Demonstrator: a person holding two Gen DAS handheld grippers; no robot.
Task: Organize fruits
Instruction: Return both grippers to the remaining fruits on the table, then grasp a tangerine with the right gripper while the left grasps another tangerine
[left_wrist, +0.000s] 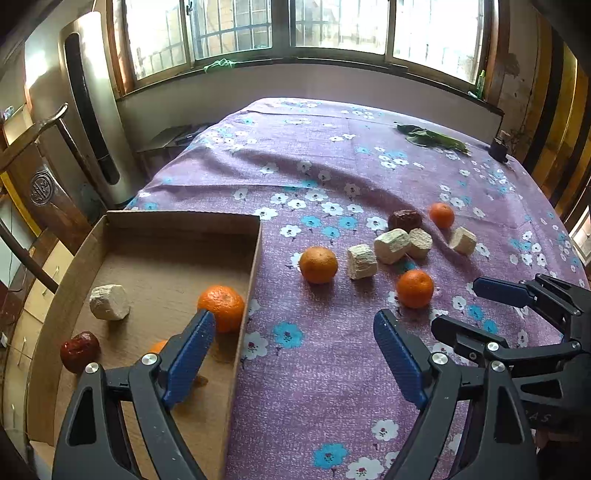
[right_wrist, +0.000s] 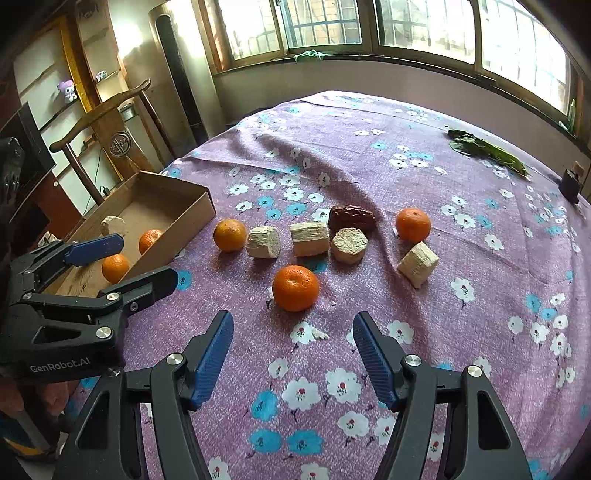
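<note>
1. Left wrist view: the left gripper (left_wrist: 293, 354) hangs with its jaws spread wide and nothing between them. Its left finger sits over the cardboard box (left_wrist: 184, 219), its right finger over the purple flowered tablecloth (left_wrist: 314, 155).
2. In the box lie 1 orange (left_wrist: 221, 308) close to the right wall, a pale cut chunk (left_wrist: 109, 302) and a dark red date (left_wrist: 79, 351) nearer the left wall. A second orange is mostly hidden behind the left finger.
3. On the cloth right of the box: an orange (left_wrist: 318, 264), then 4 pale chunks in a loose row (left_wrist: 392, 245), a brown date (left_wrist: 405, 220) behind them, and 2 more oranges, 1 far (left_wrist: 441, 215) and 1 near (left_wrist: 414, 288).
4. The right gripper (left_wrist: 439, 302) enters from the right, jaws apart and empty, just beside the near orange.
5. Right wrist view: the right gripper (right_wrist: 293, 356) is spread open above the cloth, holding nothing, with the near orange (right_wrist: 295, 288) just ahead of its tips.
6. Beyond it lie the chunks (right_wrist: 309, 238), the brown date (right_wrist: 351, 218) and 2 other oranges (right_wrist: 229, 235) (right_wrist: 413, 224).
7. The left gripper (right_wrist: 122, 258) hovers open over the box's near end; 2 oranges (right_wrist: 115, 268) (right_wrist: 149, 240) and a chunk (right_wrist: 112, 225) show inside the box (right_wrist: 192, 218).
8. Green leaves (right_wrist: 487, 149) lie at the far right of the cloth.
</note>
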